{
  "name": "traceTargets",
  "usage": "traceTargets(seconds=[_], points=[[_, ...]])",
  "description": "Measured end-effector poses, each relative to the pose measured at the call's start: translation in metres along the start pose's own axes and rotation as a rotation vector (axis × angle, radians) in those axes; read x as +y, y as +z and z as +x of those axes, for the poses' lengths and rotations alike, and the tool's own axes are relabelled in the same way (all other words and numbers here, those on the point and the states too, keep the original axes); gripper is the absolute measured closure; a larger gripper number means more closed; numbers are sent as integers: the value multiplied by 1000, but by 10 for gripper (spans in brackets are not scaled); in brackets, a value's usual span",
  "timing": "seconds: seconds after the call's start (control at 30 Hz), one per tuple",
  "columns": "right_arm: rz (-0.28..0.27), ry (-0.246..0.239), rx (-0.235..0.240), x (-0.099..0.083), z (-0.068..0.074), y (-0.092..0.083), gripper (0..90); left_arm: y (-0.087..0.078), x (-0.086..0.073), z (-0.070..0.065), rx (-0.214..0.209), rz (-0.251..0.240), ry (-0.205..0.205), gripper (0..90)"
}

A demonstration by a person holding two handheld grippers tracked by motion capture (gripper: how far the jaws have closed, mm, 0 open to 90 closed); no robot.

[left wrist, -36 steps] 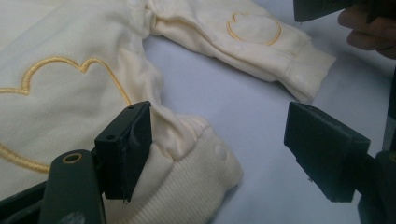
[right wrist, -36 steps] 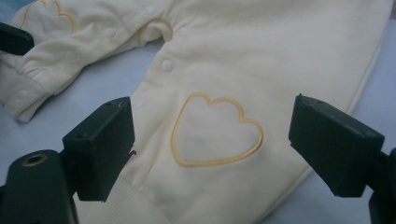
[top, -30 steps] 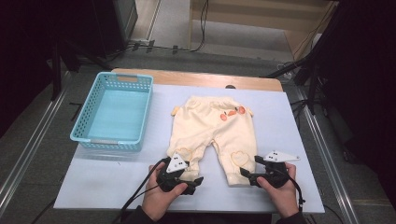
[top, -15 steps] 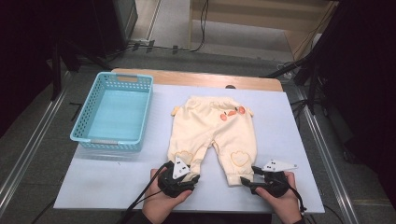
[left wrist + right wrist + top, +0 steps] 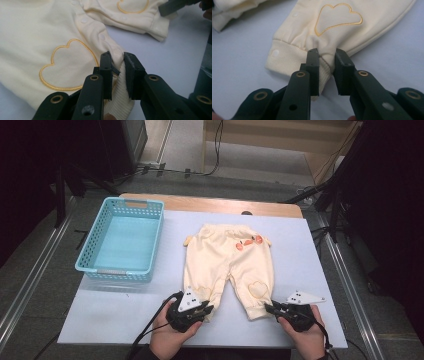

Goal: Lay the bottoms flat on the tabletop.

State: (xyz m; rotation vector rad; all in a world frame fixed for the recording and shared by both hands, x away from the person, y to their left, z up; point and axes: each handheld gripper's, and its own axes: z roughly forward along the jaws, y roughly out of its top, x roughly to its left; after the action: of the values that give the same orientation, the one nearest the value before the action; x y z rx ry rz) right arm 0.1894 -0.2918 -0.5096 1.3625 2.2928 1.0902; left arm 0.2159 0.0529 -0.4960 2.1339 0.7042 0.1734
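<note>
Clamping, both sets of jaws, having just been closing: left gripper (image 5: 117,72) pinching one ribbed cuff, right gripper (image 5: 327,71) pinching the other, of the cream baby trousers (image 5: 229,262) lying flat (waist farthest away) on the white table (image 5: 115,312), right of the blue basket (image 5: 122,240).

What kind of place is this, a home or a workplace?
Probably a lab or recording workspace, not a home: a metal-framed table, loose cables on the floor, and hand-held grippers, left, right, on baby pants.
</note>
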Motion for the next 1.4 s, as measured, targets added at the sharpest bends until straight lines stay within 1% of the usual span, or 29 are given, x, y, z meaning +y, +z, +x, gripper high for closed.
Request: traceTargets(seconds=[0.07,0.1,0.13,0.17,0.23,0.27,0.33,0.37,0.4,0.43,0.5,0.53,0.57,0.6,0.67,0.7,0.77,0.87,0.97,1.03,1.1,1.13,1.17,1.23,1.27,1.3,1.33,1.37,1.4], points=[[1,10,5,-3,0,-3,741,3,-2,-2,-24,16,-3,784],[2,12,7,-5,-1,-5,741,5,-3,-2,-48,27,-11,781],[4,13,10,-7,-1,-5,740,6,-3,-2,-71,33,-15,771],[11,15,12,-9,-1,-6,737,6,-3,-2,-81,32,-17,746],[19,29,20,-13,-3,-7,717,3,-2,0,-96,15,-29,632],[13,32,23,-14,-4,-7,685,0,-1,1,-100,-1,-33,580],[-13,32,13,-15,-3,-10,595,-8,3,5,-74,-38,-36,480],[-30,22,7,-14,-1,-12,531,-12,6,9,-66,-56,-43,435],[-48,11,6,-13,2,-13,497,-17,8,14,-47,-74,-58,401],[-66,3,13,-10,6,-15,477,-19,9,18,-39,-77,-62,372],[-97,-21,42,-5,14,-15,477,-25,12,30,8,-82,-71,351],[-109,-30,57,-2,19,-14,481,-27,13,36,25,-90,-88,351],[-118,-40,71,1,25,-12,490,-28,13,43,51,-96,-100,354],[-119,-51,91,4,32,-9,497,-27,13,49,83,-86,-113,365],[-112,-74,130,10,46,1,507,-21,11,62,139,-48,-149,389],[-106,-92,146,13,54,6,512,-19,9,66,151,-37,-160,404],[-93,-131,189,18,70,17,518,-13,7,70,162,-7,-177,426],[-98,-157,277,28,90,29,541,-7,4,71,182,21,-184,466],[-99,-193,317,37,106,41,566,-3,1,72,196,47,-200,539],[-100,-218,323,41,115,49,570,-1,-2,72,203,67,-202,610],[-84,-243,342,44,123,57,569,0,-4,71,219,66,-200,671],[-73,-262,341,45,127,62,563,-1,-4,72,218,65,-203,707],[-60,-276,325,45,130,67,551,-1,-5,72,220,67,-205,736],[-19,-287,305,44,134,77,538,-1,-5,72,216,68,-206,783],[3,-304,276,43,137,81,548,-1,-5,72,205,70,-205,811],[20,-323,259,41,140,84,579,-1,-5,72,198,71,-203,841],[20,-345,229,41,143,85,632,0,-5,71,197,69,-201,865],[18,-362,185,41,147,84,692,0,-5,71,196,70,-199,875],[19,-359,170,41,148,85,782,-1,-4,71,193,72,-201,883]])
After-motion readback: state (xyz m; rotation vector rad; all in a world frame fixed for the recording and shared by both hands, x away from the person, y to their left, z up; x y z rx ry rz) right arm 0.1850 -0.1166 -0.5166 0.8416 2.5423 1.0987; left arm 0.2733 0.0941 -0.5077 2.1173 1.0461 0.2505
